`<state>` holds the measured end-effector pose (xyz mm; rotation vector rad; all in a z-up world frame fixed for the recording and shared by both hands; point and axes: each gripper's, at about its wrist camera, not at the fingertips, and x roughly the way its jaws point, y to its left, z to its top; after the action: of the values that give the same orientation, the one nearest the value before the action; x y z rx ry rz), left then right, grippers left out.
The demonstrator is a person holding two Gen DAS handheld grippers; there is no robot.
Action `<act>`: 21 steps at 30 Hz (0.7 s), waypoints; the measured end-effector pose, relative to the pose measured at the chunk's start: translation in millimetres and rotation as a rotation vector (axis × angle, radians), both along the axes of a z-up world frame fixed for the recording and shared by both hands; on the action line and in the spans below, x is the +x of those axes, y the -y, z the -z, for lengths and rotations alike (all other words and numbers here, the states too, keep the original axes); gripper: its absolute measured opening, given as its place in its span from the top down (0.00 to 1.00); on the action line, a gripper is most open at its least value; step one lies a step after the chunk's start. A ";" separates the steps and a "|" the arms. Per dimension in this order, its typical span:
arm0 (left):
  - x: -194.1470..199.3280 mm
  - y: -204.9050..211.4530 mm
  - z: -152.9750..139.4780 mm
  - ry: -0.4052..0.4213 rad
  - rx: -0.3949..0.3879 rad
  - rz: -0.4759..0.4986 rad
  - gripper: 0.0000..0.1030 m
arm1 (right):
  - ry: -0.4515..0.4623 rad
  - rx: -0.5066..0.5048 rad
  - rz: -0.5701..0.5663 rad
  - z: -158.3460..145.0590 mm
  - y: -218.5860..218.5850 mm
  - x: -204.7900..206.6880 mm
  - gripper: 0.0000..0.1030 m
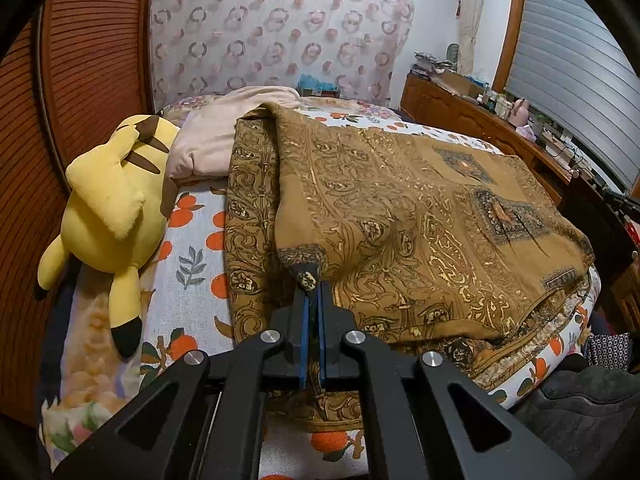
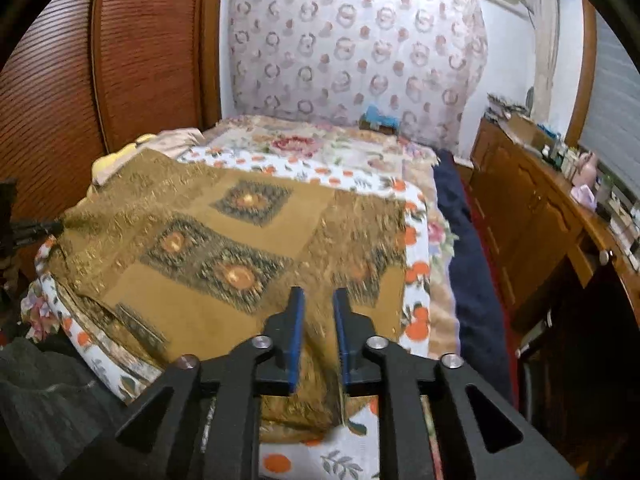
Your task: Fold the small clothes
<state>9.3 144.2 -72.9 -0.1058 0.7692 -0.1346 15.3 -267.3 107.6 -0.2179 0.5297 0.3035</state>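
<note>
A brown garment with gold and dark paisley patterns (image 1: pixel 400 216) lies spread on the bed, its left edge folded over into a raised ridge. My left gripper (image 1: pixel 311 280) is shut on a corner of this garment near its front left. In the right wrist view the same garment (image 2: pixel 224 248) covers the bed's near left part. My right gripper (image 2: pixel 318 294) is open just above the garment's near right corner, with cloth lying between and below the fingers; the view is blurred.
A yellow plush toy (image 1: pixel 108 208) lies at the bed's left beside a pink pillow (image 1: pixel 216 140). The orange-print bedsheet (image 1: pixel 192 248) shows around the garment. A wooden dresser (image 2: pixel 532 216) stands right of the bed, a wooden shutter wall (image 2: pixel 60 92) left.
</note>
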 end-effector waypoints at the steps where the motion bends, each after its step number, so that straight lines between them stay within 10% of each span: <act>1: -0.2 0.1 0.2 -0.001 0.000 -0.001 0.96 | 0.005 0.001 -0.010 -1.3 -3.8 -0.1 0.72; 17: 4.9 -1.9 9.7 -0.039 -0.005 -0.016 0.95 | -0.128 0.012 -0.220 63.5 -104.2 57.4 0.63; 21: 5.9 -4.9 12.0 -0.040 0.009 -0.043 0.59 | -0.175 -0.002 -0.227 78.4 -116.6 75.8 0.54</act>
<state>15.2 149.1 -84.9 -0.1164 0.8070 -0.0887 91.1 -150.7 29.2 -0.2557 0.6794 0.5461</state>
